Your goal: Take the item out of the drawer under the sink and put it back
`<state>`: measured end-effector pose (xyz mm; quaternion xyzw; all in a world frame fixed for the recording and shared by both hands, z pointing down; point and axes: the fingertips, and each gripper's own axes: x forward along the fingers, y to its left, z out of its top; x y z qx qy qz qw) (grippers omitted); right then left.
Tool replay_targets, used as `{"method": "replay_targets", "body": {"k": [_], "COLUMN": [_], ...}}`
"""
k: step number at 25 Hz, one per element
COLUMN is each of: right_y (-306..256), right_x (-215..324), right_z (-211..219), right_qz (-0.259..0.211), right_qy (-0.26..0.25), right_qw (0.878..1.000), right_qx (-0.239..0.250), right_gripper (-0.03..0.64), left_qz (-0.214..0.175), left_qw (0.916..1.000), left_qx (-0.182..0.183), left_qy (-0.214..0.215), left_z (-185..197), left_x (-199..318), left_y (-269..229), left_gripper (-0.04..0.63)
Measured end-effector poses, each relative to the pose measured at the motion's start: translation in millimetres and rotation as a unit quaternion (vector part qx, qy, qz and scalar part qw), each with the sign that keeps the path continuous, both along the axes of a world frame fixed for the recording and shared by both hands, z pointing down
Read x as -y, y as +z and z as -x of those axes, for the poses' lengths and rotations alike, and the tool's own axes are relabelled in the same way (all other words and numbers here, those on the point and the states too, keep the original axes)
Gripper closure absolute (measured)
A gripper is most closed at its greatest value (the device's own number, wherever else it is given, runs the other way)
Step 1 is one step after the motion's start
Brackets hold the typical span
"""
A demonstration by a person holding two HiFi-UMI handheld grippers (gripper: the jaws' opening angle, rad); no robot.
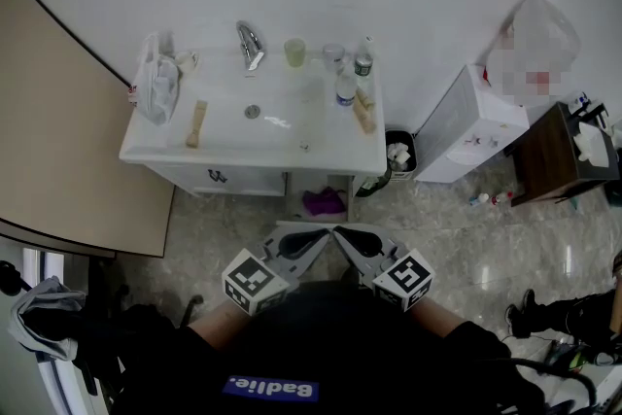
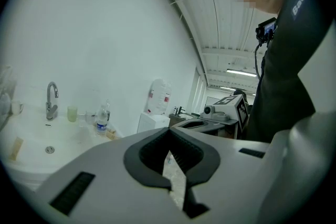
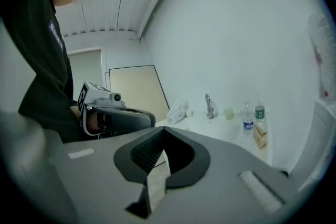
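Worn: black top [image 1: 330,345], blue chest patch [image 1: 270,390] with white lettering. Held left gripper [image 1: 324,232], right gripper [image 1: 340,232]: pale grey shells, dark ribbed pads. Black-and-white marker cube [image 1: 255,282] at rear of each; dark sleeves [image 1: 165,345] end just behind cubes.

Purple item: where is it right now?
In the head view, centre, the purple item lies in the open compartment under the sink, right of the cabinet handle and left of the bin.

A crumpled purple item [image 1: 324,201] lies in the open compartment [image 1: 342,186] below the white sink [image 1: 282,126], toward its right side.
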<state>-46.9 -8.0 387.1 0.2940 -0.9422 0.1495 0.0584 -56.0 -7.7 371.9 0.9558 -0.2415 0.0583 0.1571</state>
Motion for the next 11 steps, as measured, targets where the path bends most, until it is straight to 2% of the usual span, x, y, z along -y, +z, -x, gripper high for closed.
{"method": "replay_targets", "body": {"k": [11], "right_y": [6.9], "right_x": [-3.4], "right_z": [3.1], "right_qz": [0.016], "right_qy": [0.002], "right_qw": [1.000], "right_qx": [-0.002], "right_gripper": [0.617], "left_qz": [0.003], "left_qw": [1.0000], "left_qx": [-0.003], "left_qy": [0.005], "left_z": [4.4], "left_x": [-6.2], "left_y": [0.6], "left_gripper": [0.591]}}
